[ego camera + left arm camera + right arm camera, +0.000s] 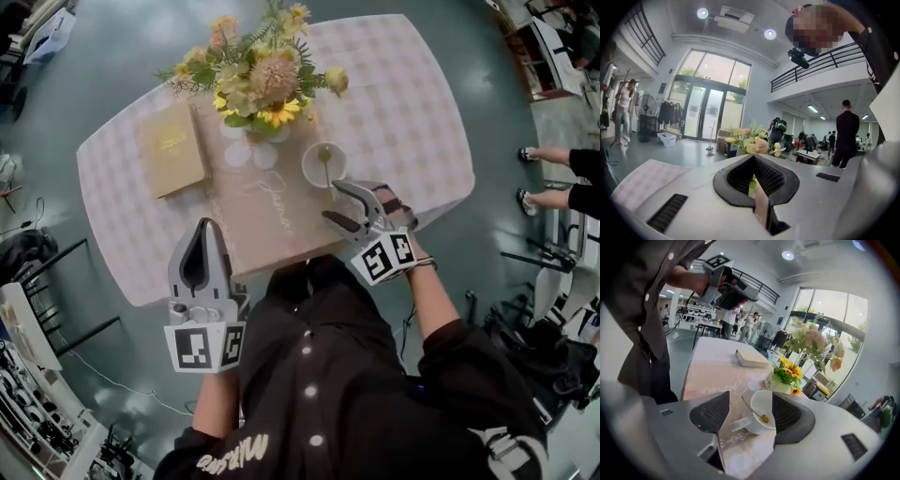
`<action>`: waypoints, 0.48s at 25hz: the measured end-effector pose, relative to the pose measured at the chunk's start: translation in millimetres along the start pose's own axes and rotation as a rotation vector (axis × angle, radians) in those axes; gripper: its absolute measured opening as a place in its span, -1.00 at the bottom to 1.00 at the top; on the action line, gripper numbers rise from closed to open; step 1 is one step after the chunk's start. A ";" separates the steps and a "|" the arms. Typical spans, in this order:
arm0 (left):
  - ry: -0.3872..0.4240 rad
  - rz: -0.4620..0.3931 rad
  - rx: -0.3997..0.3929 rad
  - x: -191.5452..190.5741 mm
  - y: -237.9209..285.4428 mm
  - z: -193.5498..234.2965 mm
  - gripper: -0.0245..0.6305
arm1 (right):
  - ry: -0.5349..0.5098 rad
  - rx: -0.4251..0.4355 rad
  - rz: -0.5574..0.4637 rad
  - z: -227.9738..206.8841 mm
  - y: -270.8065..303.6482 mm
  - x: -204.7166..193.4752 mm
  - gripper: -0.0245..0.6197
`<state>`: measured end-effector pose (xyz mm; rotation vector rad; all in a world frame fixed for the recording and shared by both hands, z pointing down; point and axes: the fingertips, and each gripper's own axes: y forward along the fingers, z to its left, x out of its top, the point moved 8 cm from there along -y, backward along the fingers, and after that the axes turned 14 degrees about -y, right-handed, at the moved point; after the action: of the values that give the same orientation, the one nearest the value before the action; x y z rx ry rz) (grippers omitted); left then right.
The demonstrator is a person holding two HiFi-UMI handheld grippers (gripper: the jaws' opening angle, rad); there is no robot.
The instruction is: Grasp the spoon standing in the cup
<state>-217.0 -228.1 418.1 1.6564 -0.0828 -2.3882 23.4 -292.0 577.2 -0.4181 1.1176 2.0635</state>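
Note:
A white cup (323, 167) stands on the brown runner (267, 220), with a slim spoon (326, 169) leaning in it. My right gripper (331, 201) is open just on the near side of the cup, its tips pointing at it. In the right gripper view the cup (761, 420) and the spoon (753, 409) show between the two spread pads of that gripper (750, 400), touching neither. My left gripper (207, 225) hangs off the table's near-left edge, its tips together on nothing. Its own view shows the left gripper (753, 158) aimed level at the flowers (752, 140).
A vase of flowers (258, 75) stands just behind the cup, with a tan book (172, 148) to its left. The checked tablecloth (412, 112) covers the table. A person's legs (553, 155) show at the far right. Dark racks (42, 281) stand on the floor at left.

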 end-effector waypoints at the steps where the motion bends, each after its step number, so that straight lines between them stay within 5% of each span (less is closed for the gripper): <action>1: 0.000 0.002 0.007 -1.1 -1.1 1.6 -0.87 | -0.024 0.006 0.012 2.0 4.3 -2.7 -0.11; 12: -0.016 0.033 0.043 -14.7 -5.8 8.8 -0.87 | -0.116 -0.018 0.075 6.3 21.9 -16.4 -0.53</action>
<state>-221.2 -220.0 433.6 1.6418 -0.1638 -2.3911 18.7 -301.9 603.0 -0.2654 1.0607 2.1355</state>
